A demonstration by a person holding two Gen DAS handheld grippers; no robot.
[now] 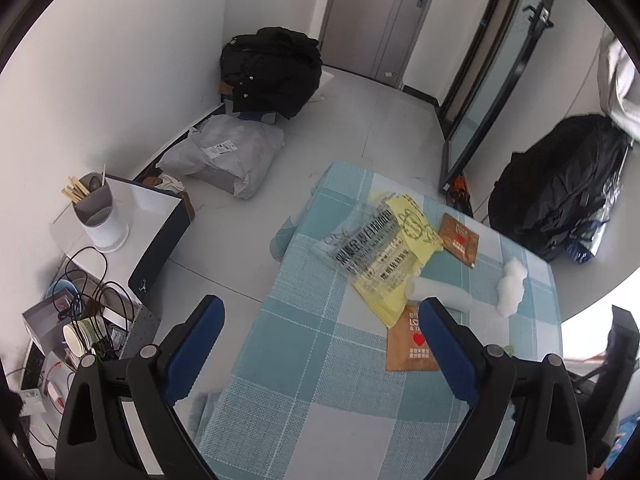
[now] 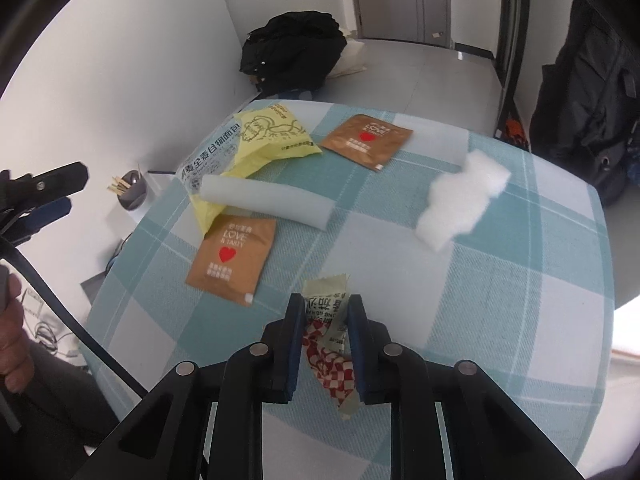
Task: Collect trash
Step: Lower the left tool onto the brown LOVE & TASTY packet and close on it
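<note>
While the right tongs (image 2: 325,314) are standing almost shut, their two blue pads are pressing on a small crumpled wrapper (image 2: 326,320), pale green with a red and white checked part, which is lying on the near part of the worktop (image 2: 520,320). The worktop is wearing a woven cloth in teal and white checks. The left tongs (image 1: 320,320) are hanging wide open above the near left side of the cloth, with nothing between their blue pads, and the right one of these pads is standing over the near brown sachet (image 2: 234,262).

Beyond the wrapper I am counting two flat brown sachets, each one square with a red heart printed on it; the far brown sachet (image 2: 366,140) is lying apart, closer to the far edge. Between them one white foam tube (image 2: 266,202) is lying on its side, round and smooth. To the right one piece of white foam (image 2: 460,204) with a wavy outline is resting alone. Behind the tube one yellow plastic bag (image 2: 272,136) is lying crumpled, partly under a clear printed bag (image 1: 366,240).

Farther away, on the floor, one grey parcel (image 1: 224,156) is leaning near the wall, and one black coat (image 1: 272,72) is heaped in the corner. On a low white box at the left, one grey cup (image 1: 100,212) is holding wooden sticks.
</note>
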